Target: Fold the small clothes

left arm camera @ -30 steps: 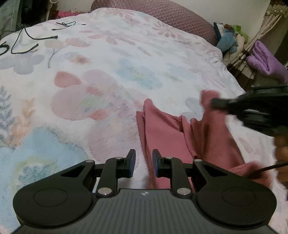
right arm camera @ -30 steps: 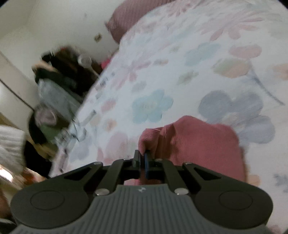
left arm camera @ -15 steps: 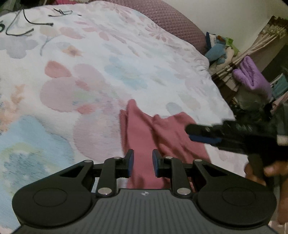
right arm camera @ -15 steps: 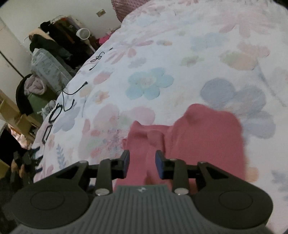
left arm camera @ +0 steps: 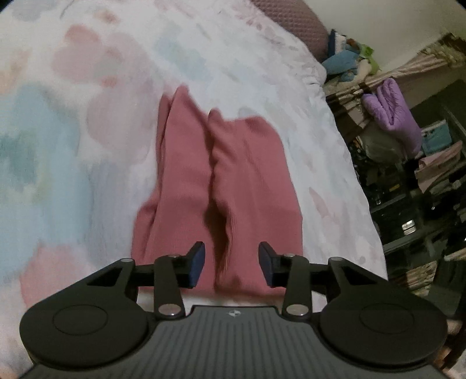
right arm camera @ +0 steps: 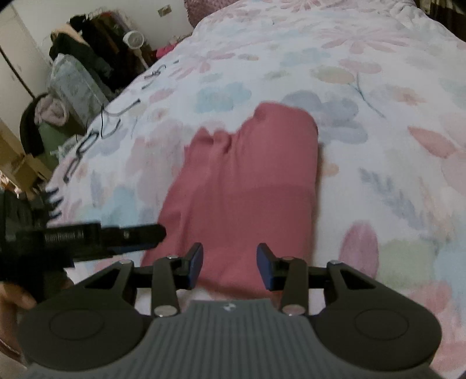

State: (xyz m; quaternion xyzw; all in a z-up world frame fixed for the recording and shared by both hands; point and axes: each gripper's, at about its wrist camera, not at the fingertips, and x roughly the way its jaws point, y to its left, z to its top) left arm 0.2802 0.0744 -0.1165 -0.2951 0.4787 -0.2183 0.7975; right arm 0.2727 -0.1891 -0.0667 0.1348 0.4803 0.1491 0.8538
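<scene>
A pink ribbed garment (left arm camera: 221, 175) lies folded lengthwise on the floral bedspread (left arm camera: 72, 145), with a crease down its middle. My left gripper (left arm camera: 232, 262) hovers over its near edge. Its jaws are opening, and the cloth lies below the gap with neither pad pressing on it. In the right wrist view the same garment (right arm camera: 247, 180) stretches away from my right gripper (right arm camera: 229, 263). Those jaws are also opening above the near hem, gripping nothing. The left gripper (right arm camera: 151, 237) reaches in from the left, its tips just beside the garment's left edge.
Black cables (right arm camera: 102, 128) lie on the bedspread's far left part. A mauve pillow (left arm camera: 291, 23) sits at the head. The bed edge (left arm camera: 364, 189) drops to cluttered shelves with a purple cloth (left arm camera: 393, 113) and plush toys (left arm camera: 346, 61). Piled clothes (right arm camera: 75, 81) stand beyond.
My right gripper let go of the garment's corner, opened and drew back to the near hem. The folded half now lies flat. My left gripper opened wider and shifted over the cloth.
</scene>
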